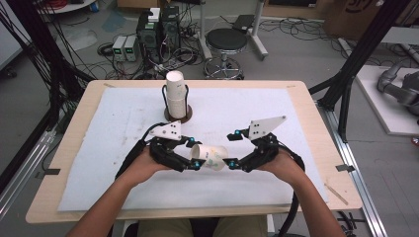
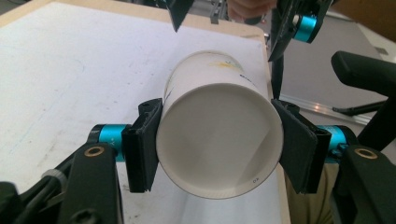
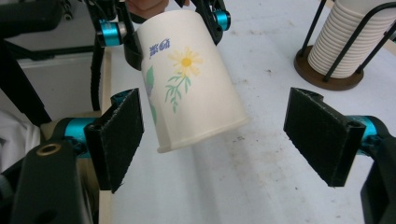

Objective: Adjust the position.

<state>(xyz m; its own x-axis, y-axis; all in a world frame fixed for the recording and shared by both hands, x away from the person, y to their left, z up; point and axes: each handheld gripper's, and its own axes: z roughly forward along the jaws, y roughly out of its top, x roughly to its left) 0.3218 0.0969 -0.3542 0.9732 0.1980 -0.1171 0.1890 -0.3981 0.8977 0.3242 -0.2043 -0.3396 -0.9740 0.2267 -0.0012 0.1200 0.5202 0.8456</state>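
A white paper cup (image 1: 210, 157) with a yellow flower print (image 3: 187, 63) is held on its side above the white mat (image 1: 113, 148). My left gripper (image 1: 194, 154) is shut on the cup near its rim. In the left gripper view the open mouth (image 2: 219, 140) faces the camera, with a pad (image 2: 142, 144) pressed on each side. My right gripper (image 1: 231, 149) stands open around the cup's base end (image 3: 201, 126). Its left pad (image 3: 116, 135) is close to the cup and its right pad (image 3: 322, 135) is well apart from it.
A stack of white cups (image 1: 175, 96) stands in a black wire holder on a round brown base (image 3: 327, 77) at the mat's far middle. The wooden table edge (image 1: 316, 118) runs just right of my right hand. A black stool (image 1: 225, 42) stands on the floor behind.
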